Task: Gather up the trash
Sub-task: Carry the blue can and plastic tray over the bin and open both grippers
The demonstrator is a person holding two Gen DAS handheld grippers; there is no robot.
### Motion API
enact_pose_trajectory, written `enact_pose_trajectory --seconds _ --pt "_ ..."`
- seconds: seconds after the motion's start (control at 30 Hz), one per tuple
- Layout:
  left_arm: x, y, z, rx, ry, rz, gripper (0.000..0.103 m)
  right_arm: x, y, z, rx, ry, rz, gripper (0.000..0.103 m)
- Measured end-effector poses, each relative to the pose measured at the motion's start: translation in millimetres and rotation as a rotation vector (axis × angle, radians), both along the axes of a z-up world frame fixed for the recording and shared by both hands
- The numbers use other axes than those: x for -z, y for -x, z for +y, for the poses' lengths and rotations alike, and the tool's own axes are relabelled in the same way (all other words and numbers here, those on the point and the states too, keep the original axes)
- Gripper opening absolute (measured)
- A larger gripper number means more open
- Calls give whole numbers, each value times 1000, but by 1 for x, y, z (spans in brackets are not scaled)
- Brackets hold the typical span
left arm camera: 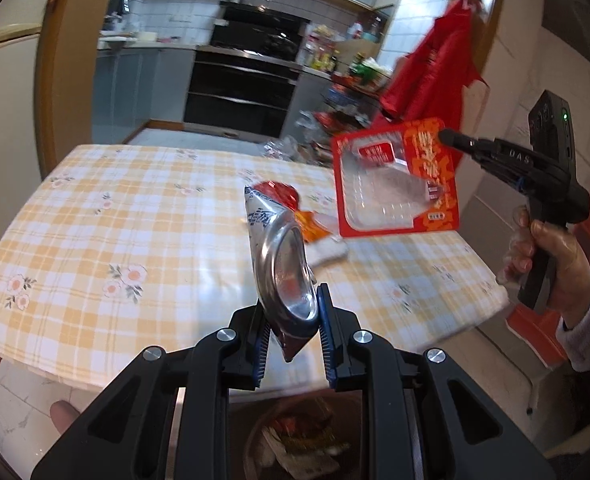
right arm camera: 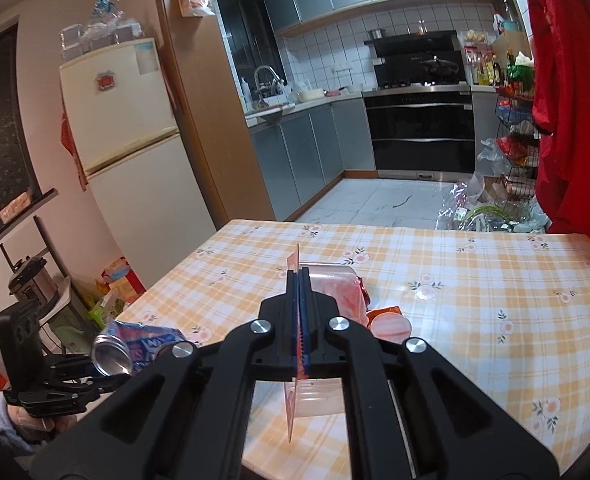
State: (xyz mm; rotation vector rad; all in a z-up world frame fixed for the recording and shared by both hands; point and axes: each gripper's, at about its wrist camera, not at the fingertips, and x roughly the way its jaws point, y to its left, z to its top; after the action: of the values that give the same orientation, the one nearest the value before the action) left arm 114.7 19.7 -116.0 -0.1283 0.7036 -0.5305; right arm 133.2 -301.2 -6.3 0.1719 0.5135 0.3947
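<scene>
My left gripper [left arm camera: 291, 306] is shut on a crushed silver drink can [left arm camera: 283, 264], which stands tilted above the near table edge. To its right, my right gripper [left arm camera: 446, 136] holds a red-bordered clear plastic package [left arm camera: 395, 188] in the air by its top corner. In the right wrist view the right gripper [right arm camera: 299, 280] is shut on that package [right arm camera: 329, 278], seen edge-on. The left gripper [right arm camera: 103, 376] with the can [right arm camera: 113, 354] shows at lower left. An orange-red wrapper [left arm camera: 309, 226] and a white scrap [left arm camera: 329, 254] lie on the checked tablecloth [left arm camera: 115, 220].
A round bin [left arm camera: 295, 444] holding trash sits below the near table edge. A red garment [right arm camera: 567, 120] hangs at the right, with bags and a wire rack [right arm camera: 515, 152] on the floor beyond the table. A fridge [right arm camera: 123, 140] stands at the left.
</scene>
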Motion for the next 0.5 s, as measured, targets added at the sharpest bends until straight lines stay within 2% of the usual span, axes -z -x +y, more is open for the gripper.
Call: enact_pose_trajectory --seconds 0.23,0.5 --pt "1 41 -6 125 -27 69 22 -21 66 -4 3 -9 -32 5" --pt "18 78 -18 234 -79 171 22 -27 129 -12 34 -40 -47 5"
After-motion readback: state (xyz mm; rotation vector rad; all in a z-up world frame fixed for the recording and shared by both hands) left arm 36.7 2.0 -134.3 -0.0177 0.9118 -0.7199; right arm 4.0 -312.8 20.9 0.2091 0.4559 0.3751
